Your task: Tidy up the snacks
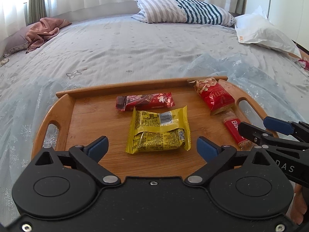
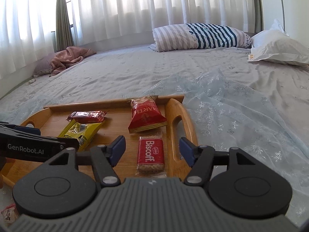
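A wooden tray (image 1: 90, 127) (image 2: 119, 135) lies on the bed and holds several snacks. A yellow packet (image 1: 158, 130) (image 2: 81, 131) lies mid-tray, with a dark red bar (image 1: 144, 101) (image 2: 87, 116) behind it. A red wafer packet (image 1: 214, 96) (image 2: 145, 118) lies at the far right. A red Biscoff packet (image 1: 234, 128) (image 2: 150, 155) lies at the near right. My left gripper (image 1: 152, 147) is open and empty, just in front of the yellow packet. My right gripper (image 2: 152, 151) is open and empty, either side of the Biscoff packet.
The tray rests on a pale blue sheer cloth (image 2: 231, 112) over a grey bedsheet (image 1: 135, 48). A striped pillow (image 1: 183, 9), a white pillow (image 1: 262, 31) and a pink blanket (image 1: 44, 31) lie at the far side. Curtains hang behind.
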Action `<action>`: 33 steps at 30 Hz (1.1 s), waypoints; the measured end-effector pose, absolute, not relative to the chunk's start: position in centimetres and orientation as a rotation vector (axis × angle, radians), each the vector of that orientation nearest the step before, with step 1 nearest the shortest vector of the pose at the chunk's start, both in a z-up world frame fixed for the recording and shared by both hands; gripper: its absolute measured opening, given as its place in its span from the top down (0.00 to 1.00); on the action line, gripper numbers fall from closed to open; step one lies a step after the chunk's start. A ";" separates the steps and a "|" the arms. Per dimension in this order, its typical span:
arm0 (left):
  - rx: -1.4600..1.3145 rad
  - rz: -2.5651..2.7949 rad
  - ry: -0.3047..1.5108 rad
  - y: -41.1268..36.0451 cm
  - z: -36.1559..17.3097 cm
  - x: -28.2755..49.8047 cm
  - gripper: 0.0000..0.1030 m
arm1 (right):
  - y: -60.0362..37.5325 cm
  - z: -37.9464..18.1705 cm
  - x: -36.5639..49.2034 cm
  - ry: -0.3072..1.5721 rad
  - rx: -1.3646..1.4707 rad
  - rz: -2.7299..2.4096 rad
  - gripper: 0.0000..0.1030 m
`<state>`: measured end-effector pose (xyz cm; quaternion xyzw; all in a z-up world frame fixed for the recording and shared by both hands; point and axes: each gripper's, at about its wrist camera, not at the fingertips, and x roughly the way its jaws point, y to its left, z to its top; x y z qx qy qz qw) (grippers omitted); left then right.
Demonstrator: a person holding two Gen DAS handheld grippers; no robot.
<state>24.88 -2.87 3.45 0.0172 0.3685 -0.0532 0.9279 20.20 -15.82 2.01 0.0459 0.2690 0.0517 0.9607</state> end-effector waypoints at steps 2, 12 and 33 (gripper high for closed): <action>0.028 -0.117 0.747 -2.6 3.7 24.0 0.04 | -15.9 2.2 19.6 0.537 0.094 0.110 0.22; -0.022 -0.146 0.701 -1.1 5.2 19.0 0.04 | -16.0 3.0 15.7 0.498 0.077 0.140 0.12; -0.043 -0.144 0.677 0.4 3.4 10.7 0.00 | -14.1 2.1 8.2 0.430 -0.022 0.201 0.00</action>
